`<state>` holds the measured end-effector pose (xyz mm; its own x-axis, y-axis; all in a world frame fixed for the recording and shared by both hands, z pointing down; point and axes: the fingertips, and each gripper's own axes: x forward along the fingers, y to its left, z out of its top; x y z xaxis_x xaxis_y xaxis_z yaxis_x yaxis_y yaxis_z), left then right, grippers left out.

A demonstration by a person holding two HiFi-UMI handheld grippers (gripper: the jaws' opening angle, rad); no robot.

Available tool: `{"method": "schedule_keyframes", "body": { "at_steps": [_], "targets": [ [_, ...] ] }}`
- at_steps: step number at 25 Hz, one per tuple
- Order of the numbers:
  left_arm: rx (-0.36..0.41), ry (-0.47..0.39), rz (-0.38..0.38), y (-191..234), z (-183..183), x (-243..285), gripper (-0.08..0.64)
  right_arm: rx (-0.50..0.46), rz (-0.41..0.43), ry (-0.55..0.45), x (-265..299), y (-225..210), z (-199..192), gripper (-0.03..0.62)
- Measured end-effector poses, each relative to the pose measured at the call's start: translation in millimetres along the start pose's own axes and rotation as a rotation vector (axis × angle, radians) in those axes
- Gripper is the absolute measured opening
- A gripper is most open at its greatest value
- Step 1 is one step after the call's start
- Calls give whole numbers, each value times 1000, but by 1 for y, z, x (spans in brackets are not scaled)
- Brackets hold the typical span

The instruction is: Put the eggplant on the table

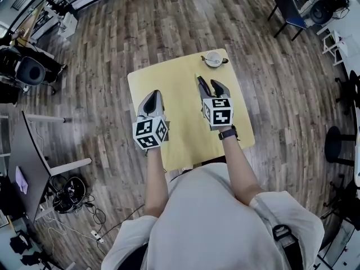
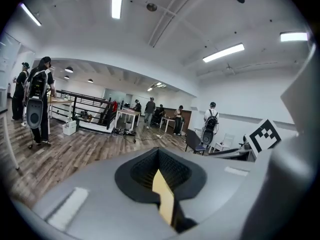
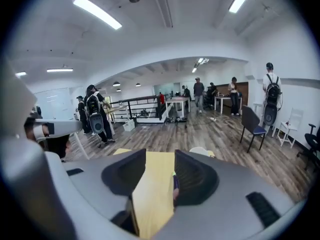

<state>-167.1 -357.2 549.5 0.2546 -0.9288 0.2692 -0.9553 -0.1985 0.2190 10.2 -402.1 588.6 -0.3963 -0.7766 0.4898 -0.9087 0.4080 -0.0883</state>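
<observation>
The eggplant (image 3: 175, 184) shows only as a thin purple sliver with a green tip, low beside the right jaw's inner pad in the right gripper view. Whether it touches that pad I cannot tell. My right gripper (image 1: 208, 84) hangs over the yellow table (image 1: 169, 83) right of centre. Its jaws stand apart, with bare tabletop (image 3: 152, 199) visible between them. In the head view I cannot make the eggplant out. My left gripper (image 1: 152, 96) is held above the table's left half, its jaws together with only a narrow slit, nothing in them.
A white bowl (image 1: 214, 58) sits at the table's far right corner. A grey desk (image 1: 25, 156) and cables lie on the floor to the left, and a blue chair (image 1: 289, 7) stands far right. People stand far off in the room.
</observation>
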Motion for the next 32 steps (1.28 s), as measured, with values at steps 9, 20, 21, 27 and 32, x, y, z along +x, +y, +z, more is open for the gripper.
{"method": "schedule_keyframes", "body": {
  "at_steps": [9, 20, 21, 27, 32],
  "targets": [
    [56, -118, -30, -13, 61, -41, 8, -13, 8, -227, -56, 31, 67, 100],
    [126, -236, -49, -28, 114, -70, 8, -89, -4, -382, -106, 41, 122, 48],
    [130, -249, -48, -28, 118, -73, 8, -96, -3, -398, -111, 43, 128, 44],
    [153, -297, -52, -35, 139, -83, 8, -118, 30, -471, -132, 53, 150, 17],
    [156, -323, -67, -40, 152, -93, 8, -118, 59, -482, -142, 64, 156, 11]
  ]
}}
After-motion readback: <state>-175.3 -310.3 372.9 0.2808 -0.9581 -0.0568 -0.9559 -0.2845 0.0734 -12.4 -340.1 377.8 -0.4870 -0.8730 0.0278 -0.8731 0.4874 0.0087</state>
